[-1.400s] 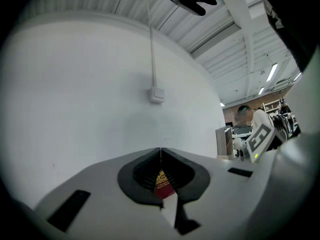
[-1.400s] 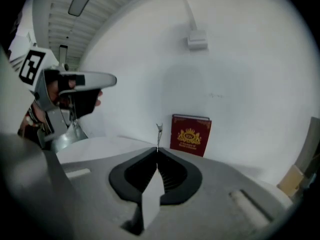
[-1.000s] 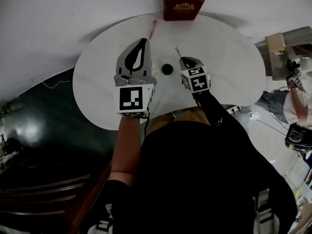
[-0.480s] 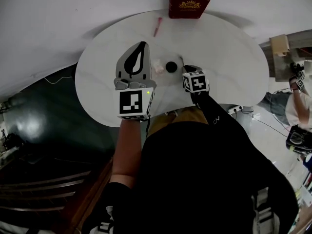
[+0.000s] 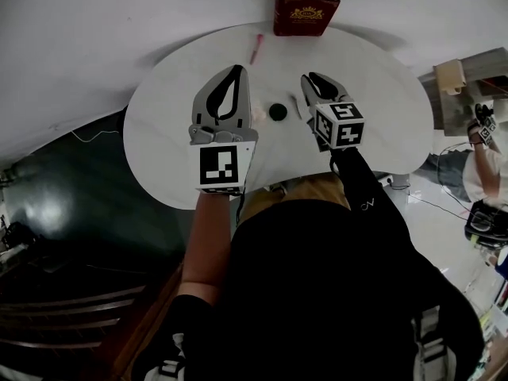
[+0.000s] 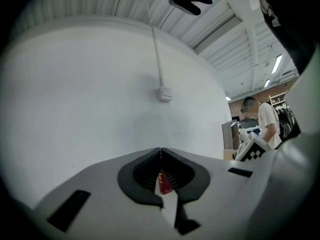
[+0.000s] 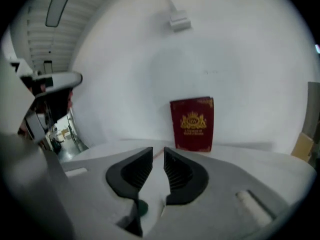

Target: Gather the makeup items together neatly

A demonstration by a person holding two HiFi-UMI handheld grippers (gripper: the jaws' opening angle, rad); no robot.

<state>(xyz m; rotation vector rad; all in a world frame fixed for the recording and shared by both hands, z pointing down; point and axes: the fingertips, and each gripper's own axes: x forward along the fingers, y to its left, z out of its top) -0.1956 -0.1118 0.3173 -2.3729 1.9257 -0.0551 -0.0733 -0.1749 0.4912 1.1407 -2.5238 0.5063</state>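
- Left gripper: fingers pressed together at the tips, pinching nothing. It hangs over the white table, short of the red box and to its left.
- Right gripper: fingers a narrow gap apart, having just been opening, with nothing between them. It points at the red box.
- Black round compact: on the table between the grippers, in front of the box.
- Pink stick: near the box's left corner.
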